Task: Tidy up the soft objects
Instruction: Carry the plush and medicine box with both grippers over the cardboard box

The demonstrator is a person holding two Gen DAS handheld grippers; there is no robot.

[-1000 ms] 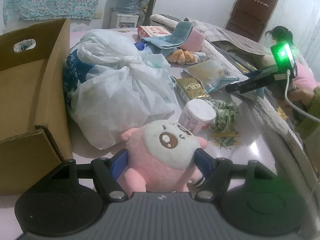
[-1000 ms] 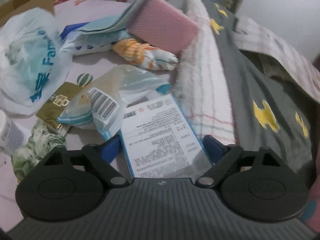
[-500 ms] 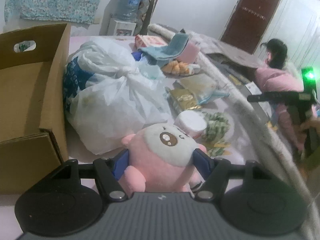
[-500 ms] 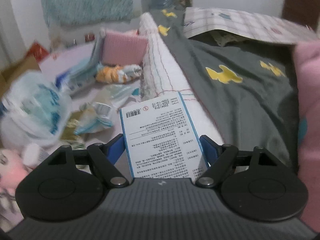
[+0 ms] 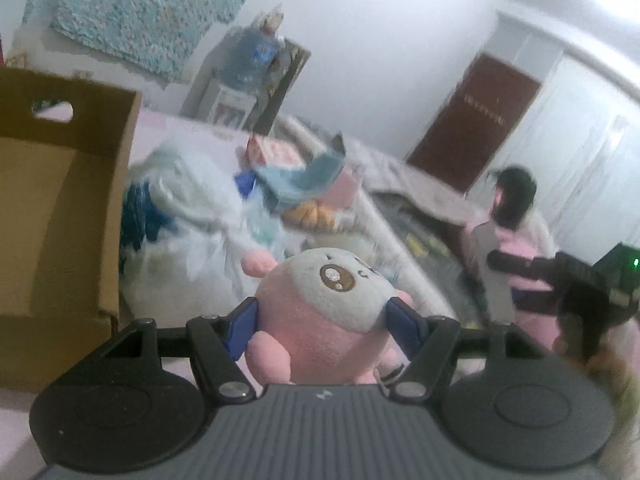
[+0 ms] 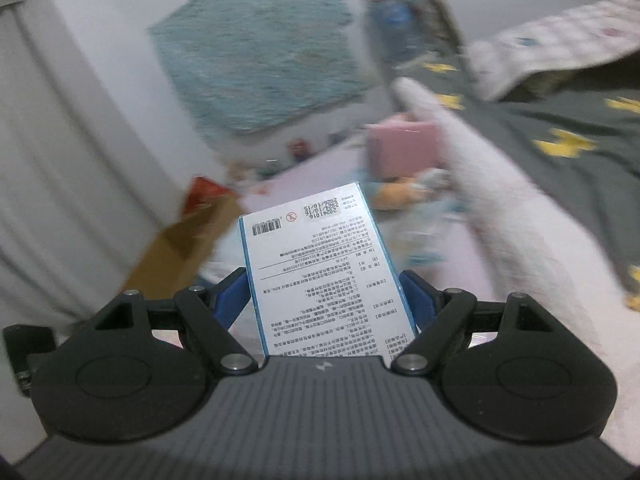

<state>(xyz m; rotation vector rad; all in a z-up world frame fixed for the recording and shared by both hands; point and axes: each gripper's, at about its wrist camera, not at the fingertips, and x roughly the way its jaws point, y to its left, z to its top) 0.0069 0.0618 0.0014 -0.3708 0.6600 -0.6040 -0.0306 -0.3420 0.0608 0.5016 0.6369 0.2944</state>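
A pink plush toy (image 5: 320,312) with a white face sits between the blue pads of my left gripper (image 5: 322,318), which is shut on it and holds it above the floor. My right gripper (image 6: 326,292) is shut on a flat white packet (image 6: 320,276) with a blue edge and printed text, raised in the air. The right gripper also shows as a dark shape at the right edge of the left wrist view. An open cardboard box (image 5: 60,200) stands to the left of the plush toy.
A tied white plastic bag (image 5: 192,232), a blue towel (image 5: 304,176) and a pink pad (image 6: 404,144) lie on the pink floor. A person in pink (image 5: 516,232) sits at the right. A grey quilt with yellow shapes (image 6: 560,152) lies at the right.
Both grippers have risen with their loads. The right one has swung left and rolled, so the packet now faces the wall and the box. The left view has tilted upward.
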